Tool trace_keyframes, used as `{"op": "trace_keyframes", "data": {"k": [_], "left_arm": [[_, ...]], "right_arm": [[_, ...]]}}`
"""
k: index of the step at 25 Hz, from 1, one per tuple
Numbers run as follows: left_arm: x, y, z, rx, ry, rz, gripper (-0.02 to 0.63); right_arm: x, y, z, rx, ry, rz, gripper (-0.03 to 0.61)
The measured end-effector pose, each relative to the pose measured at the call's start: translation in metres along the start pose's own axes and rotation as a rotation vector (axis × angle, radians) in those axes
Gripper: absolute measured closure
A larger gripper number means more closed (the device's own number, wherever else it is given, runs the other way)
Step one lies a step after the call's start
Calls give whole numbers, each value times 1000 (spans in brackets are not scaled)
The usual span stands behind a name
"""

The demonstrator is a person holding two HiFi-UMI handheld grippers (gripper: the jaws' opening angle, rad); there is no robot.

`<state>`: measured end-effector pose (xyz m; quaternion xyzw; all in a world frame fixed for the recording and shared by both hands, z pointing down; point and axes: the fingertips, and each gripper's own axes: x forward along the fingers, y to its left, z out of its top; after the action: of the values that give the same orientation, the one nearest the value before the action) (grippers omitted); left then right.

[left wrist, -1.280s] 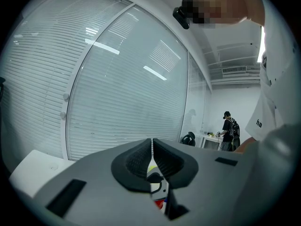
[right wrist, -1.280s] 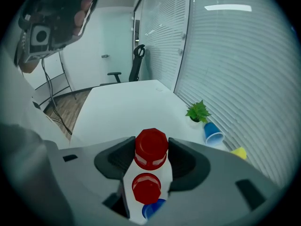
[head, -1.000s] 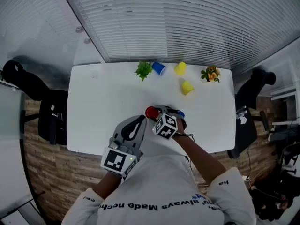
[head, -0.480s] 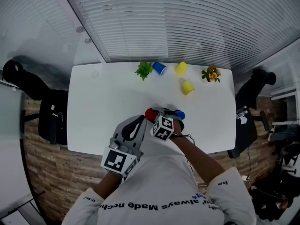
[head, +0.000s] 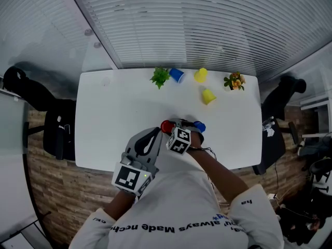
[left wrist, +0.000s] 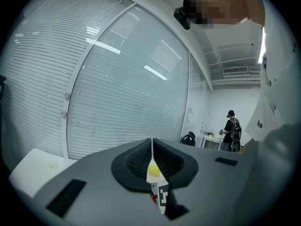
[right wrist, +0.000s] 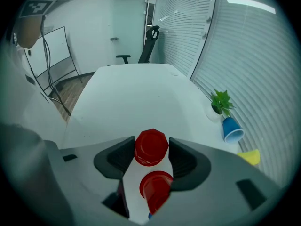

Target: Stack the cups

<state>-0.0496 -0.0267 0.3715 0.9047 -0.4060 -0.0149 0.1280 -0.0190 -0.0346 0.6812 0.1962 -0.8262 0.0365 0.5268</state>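
Observation:
My right gripper (head: 171,127) points steeply down over the table's near middle. In the right gripper view, my right gripper (right wrist: 151,150) has a red cup (right wrist: 151,144) between its pads, base toward the camera. Both pads touch the cup's sides, though the jaws have just been opening a little. A second red cup (right wrist: 156,186) shows lower between the jaws. From the head view the red cup (head: 166,126) peeks out left of the marker cube, and a blue cup (head: 199,126) sits right of it. My left gripper (head: 154,134) hovers level at the front edge, shut and empty.
At the table's (head: 114,113) far edge stand a green plant (head: 159,77), a blue cup (head: 176,75), a yellow cup (head: 200,75) and a flower pot (head: 234,81). Another yellow cup (head: 208,96) lies nearer. Dark chairs flank the table.
My right gripper has sunk a little toward the table with the red cup between its jaws. The left gripper has stayed where it was.

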Motion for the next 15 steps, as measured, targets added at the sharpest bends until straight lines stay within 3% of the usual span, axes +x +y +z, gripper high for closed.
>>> {"op": "trace_keyframes", "data": {"k": [7, 15], "left_arm": [[0, 0, 0, 1, 0, -1, 584], [0, 2, -1, -4, 2, -4, 584]], "right_arm": [[-14, 0, 7, 17, -36, 7, 333], [-98, -39, 30, 171, -229, -38, 339]]}}
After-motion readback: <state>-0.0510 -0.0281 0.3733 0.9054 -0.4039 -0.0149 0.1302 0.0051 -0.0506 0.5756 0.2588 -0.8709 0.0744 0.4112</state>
